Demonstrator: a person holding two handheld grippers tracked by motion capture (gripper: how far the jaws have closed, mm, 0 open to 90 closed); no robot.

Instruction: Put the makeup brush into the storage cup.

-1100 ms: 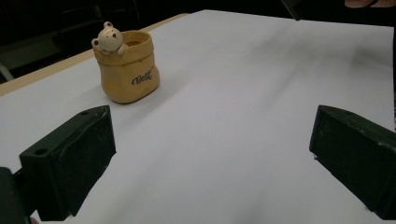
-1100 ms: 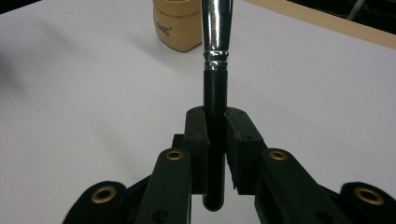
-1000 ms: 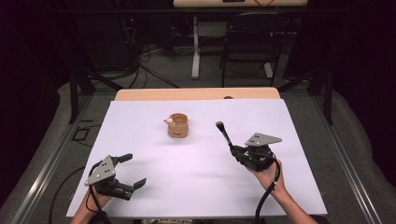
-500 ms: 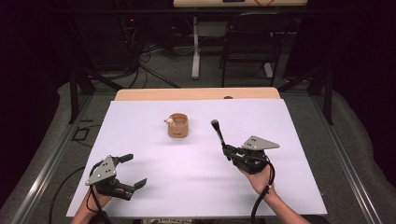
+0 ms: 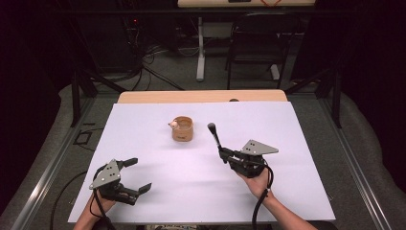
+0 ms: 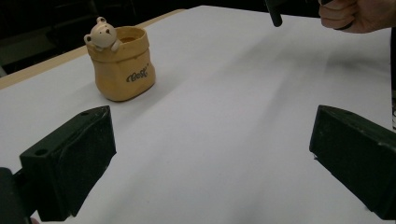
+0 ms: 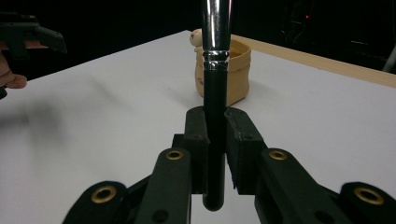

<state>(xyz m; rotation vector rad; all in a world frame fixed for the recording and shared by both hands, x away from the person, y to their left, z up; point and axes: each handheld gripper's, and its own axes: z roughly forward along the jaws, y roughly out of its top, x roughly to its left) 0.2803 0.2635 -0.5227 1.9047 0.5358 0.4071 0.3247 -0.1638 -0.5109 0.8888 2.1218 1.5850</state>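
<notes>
The right gripper (image 5: 224, 154) is black, with a grey three-cornered plate (image 5: 259, 147) behind its fingers (image 7: 196, 140); round brass rings (image 7: 174, 154) sit below them; a black cable (image 5: 261, 203) hangs behind; the left gripper (image 5: 137, 174) has chunky black blocks (image 6: 70, 161).

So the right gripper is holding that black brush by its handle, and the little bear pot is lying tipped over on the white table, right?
Not quite: the bear pot stands upright, as the left gripper view shows. The right gripper does hold the brush by its handle, above the white table.
</notes>
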